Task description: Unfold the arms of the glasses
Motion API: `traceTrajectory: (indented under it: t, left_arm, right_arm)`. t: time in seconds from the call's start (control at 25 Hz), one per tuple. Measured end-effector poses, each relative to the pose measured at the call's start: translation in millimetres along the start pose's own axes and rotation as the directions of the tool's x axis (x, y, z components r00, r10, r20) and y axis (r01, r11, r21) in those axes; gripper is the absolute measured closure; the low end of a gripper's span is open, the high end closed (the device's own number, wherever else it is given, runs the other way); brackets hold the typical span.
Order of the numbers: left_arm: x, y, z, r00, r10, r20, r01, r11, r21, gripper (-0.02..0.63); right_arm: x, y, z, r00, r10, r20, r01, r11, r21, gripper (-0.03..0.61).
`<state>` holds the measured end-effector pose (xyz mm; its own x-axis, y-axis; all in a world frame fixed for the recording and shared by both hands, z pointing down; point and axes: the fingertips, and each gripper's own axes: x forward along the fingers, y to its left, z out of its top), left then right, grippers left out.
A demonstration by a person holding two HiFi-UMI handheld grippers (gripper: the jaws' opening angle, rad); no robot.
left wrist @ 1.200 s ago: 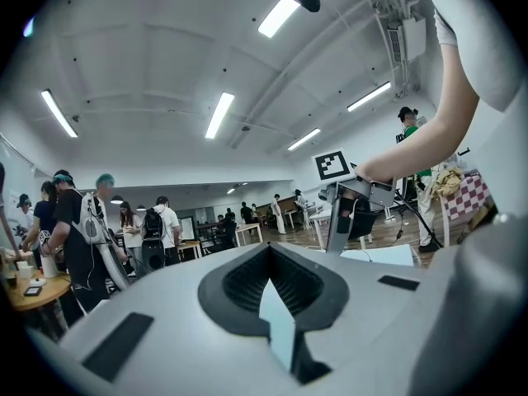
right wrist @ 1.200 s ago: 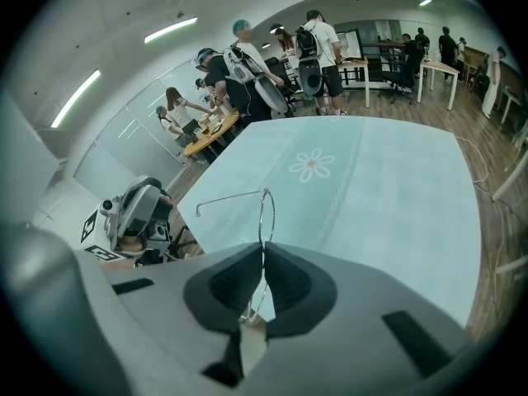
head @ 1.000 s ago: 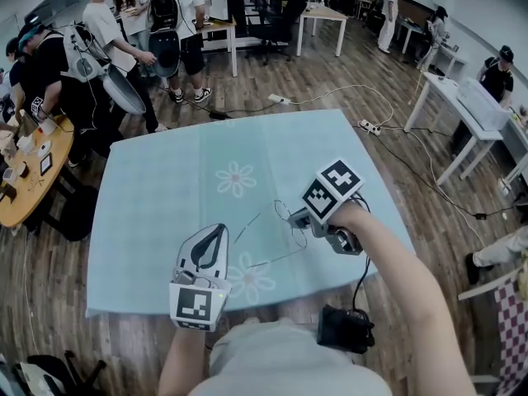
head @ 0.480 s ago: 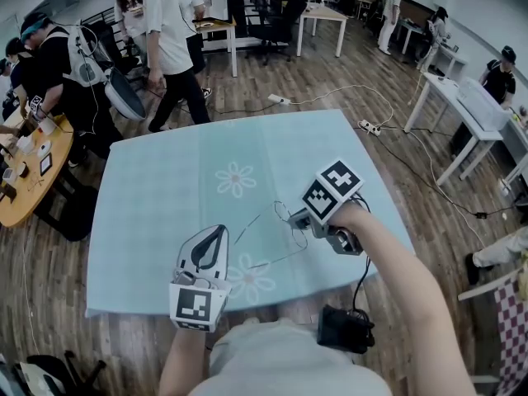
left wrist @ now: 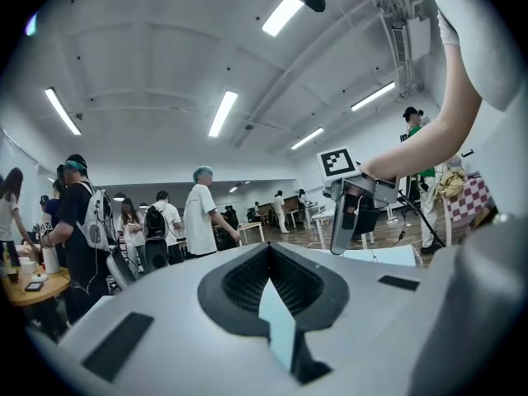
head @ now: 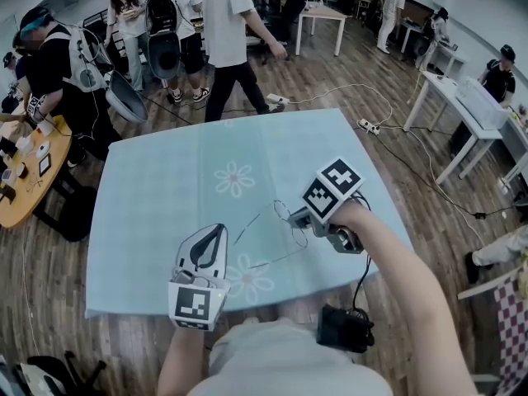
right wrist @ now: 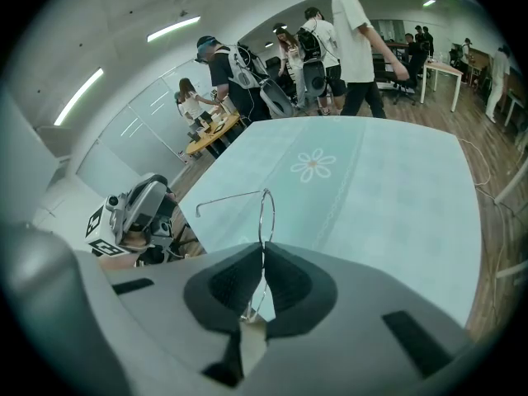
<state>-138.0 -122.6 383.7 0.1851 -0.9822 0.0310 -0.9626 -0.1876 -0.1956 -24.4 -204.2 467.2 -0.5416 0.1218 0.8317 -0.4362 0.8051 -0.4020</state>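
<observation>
Thin wire-frame glasses are lifted just above the light-blue tablecloth, right of the middle. My right gripper is shut on the frame by the lenses. In the right gripper view one lens ring sticks up out of the shut jaws, and one arm reaches out to the left. A second arm trails toward the table's near edge. My left gripper hovers level to the left of the glasses, apart from them. Its jaws are shut with nothing in them.
The cloth carries flower prints. Several people stand or walk beyond the table's far edge. A round wooden table with small items is at the left, white desks at the right, and cables lie on the wooden floor.
Neither gripper has moved, and the glasses sit the same. Behind the table a person in a white shirt has walked to the right.
</observation>
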Motion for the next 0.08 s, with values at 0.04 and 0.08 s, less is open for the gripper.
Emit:
traceTrajectory:
  t: [0.04, 0.08]
  left_arm:
    - [-0.3, 3.1, -0.8, 1.0, 0.0, -0.001, 0.0, 1.0, 0.0, 0.606]
    - [-0.6, 6.3, -1.6, 1.0, -0.001, -0.002, 0.001, 1.0, 0.001, 0.606]
  right_arm:
    - [1.2, 1.0, 2.3, 1.0, 0.0, 0.0, 0.0, 1.0, 0.0, 0.565]
    - [2.5, 2.1, 4.6, 1.0, 0.001, 0.001, -0.001, 1.0, 0.0, 0.565]
